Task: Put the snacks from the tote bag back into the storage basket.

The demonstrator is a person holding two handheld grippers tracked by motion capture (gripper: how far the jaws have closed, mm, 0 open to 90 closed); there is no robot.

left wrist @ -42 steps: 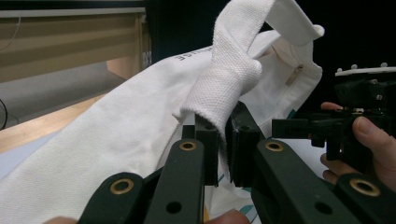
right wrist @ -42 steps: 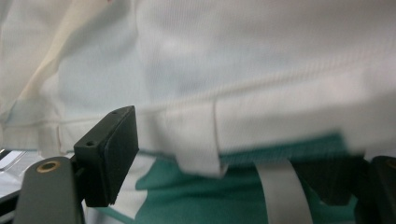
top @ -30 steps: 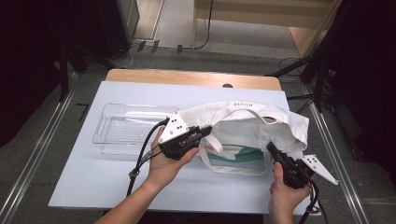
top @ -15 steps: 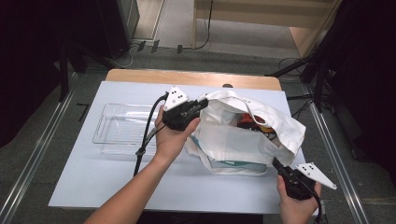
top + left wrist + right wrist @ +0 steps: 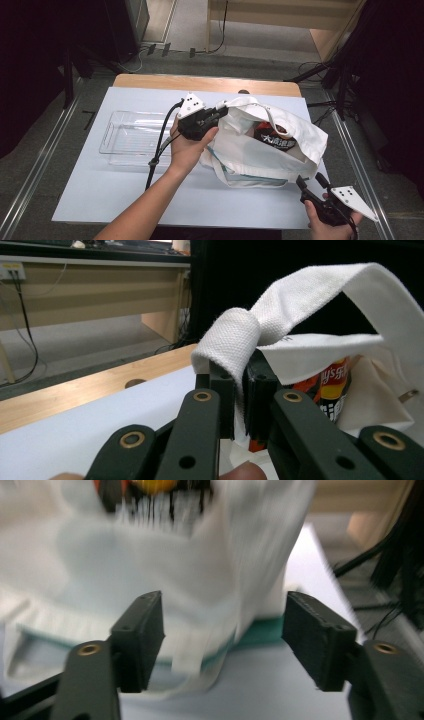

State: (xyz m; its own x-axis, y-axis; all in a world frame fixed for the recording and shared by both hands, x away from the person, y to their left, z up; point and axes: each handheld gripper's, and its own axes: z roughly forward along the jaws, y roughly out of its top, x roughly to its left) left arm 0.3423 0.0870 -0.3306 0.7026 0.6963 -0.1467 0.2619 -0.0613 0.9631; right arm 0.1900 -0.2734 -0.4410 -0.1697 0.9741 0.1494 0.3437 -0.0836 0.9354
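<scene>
Where a second ago it lay flat, tote bag (image 5: 265, 150) now gapes: left gripper (image 5: 218, 113) clenches its strap (image 5: 235, 335), lifted; right gripper (image 5: 314, 183), jaws released, withdrawn; snack packets (image 5: 272, 138) exposed for retrieval.

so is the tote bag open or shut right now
Open. The left gripper holds the white tote bag up by its strap, and a snack packet shows through the mouth.

White Chinese characters across a dark snack packet (image 5: 275, 140) inside the white cloth bag (image 5: 280, 150), too small in the high view to read with certainty. On the same packet (image 5: 332, 385) in the left gripper view, yellow lettering on red ending in "y's", possibly the Lay's brand, followed by Chinese characters. No other legible writing.
</scene>
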